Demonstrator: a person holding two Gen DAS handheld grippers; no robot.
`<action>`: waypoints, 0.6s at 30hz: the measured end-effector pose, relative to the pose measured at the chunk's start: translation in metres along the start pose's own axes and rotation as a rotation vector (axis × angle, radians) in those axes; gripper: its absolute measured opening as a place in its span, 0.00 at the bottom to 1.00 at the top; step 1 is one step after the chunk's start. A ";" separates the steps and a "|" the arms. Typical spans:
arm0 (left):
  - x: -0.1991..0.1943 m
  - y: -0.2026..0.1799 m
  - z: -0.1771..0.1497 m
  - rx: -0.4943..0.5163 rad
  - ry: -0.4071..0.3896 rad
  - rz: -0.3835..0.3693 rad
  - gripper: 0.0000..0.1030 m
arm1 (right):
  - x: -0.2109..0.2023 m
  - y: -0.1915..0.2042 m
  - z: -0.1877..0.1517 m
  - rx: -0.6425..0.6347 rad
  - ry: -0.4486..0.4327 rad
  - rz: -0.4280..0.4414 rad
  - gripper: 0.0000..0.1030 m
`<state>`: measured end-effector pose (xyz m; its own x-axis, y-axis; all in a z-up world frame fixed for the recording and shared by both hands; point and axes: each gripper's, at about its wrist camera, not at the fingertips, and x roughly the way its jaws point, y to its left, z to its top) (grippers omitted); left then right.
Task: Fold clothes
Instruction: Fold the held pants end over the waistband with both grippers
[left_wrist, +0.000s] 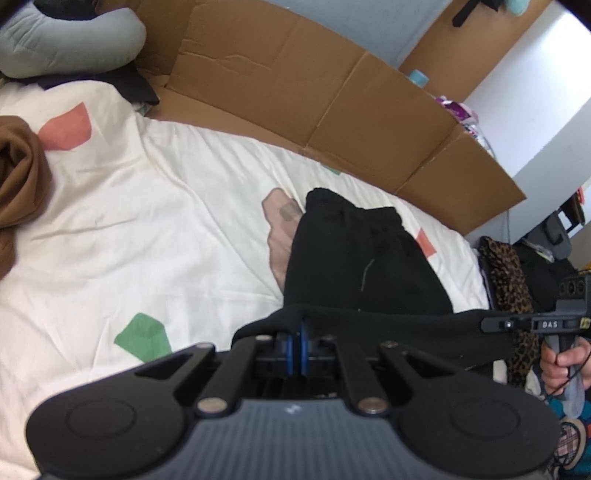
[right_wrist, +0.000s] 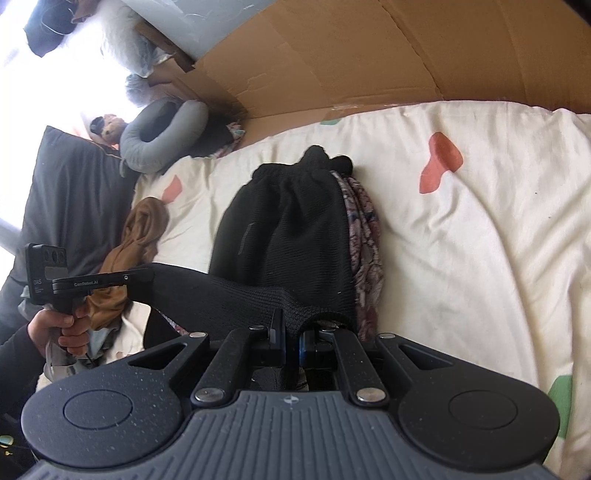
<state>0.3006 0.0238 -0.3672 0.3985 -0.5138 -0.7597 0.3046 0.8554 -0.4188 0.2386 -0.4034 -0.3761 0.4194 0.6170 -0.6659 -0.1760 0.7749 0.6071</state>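
A black knitted garment (right_wrist: 284, 236) lies on the bed (right_wrist: 461, 240), its gathered waistband at the far end and its near edge lifted off the cream quilt. Both tongs are pinching that near edge. The left tongs (left_wrist: 296, 341) are pressed together on the fabric at one corner, and the right tongs (right_wrist: 291, 341) are clamped on the other, with the cloth stretched taut between them. A patterned purple-grey cloth (right_wrist: 364, 236) peeks out from under the right side of the black piece.

As I judge it, the near hem is being carried for a fold. To do it well, both corners should stay level and equally tensioned so the edge remains straight. They should travel together toward the waistband and be laid down square on it, without dragging the patterned cloth underneath. Easing the pull before letting go would keep the knit from springing back into wrinkles.

A crumpled brown garment (left_wrist: 22, 177) sits well apart on the left side of the bed, and a grey curved pillow (left_wrist: 70, 40) rests at the far left. As for containers, the only cardboard (left_wrist: 295, 85) in sight is flattened sheeting standing along the far edge of the bed. It holds nothing that I can see.
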 end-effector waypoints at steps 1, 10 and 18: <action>0.003 0.002 0.000 -0.001 0.001 0.004 0.04 | 0.002 -0.002 0.000 0.002 0.000 -0.005 0.05; 0.027 0.013 0.001 -0.009 0.019 0.049 0.04 | 0.012 -0.011 0.010 0.011 -0.004 -0.025 0.05; 0.022 0.008 0.012 -0.001 -0.004 0.047 0.04 | 0.020 -0.018 0.021 0.014 -0.009 -0.035 0.05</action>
<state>0.3223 0.0189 -0.3817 0.4159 -0.4732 -0.7766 0.2844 0.8788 -0.3832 0.2687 -0.4076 -0.3911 0.4332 0.5883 -0.6828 -0.1488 0.7939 0.5895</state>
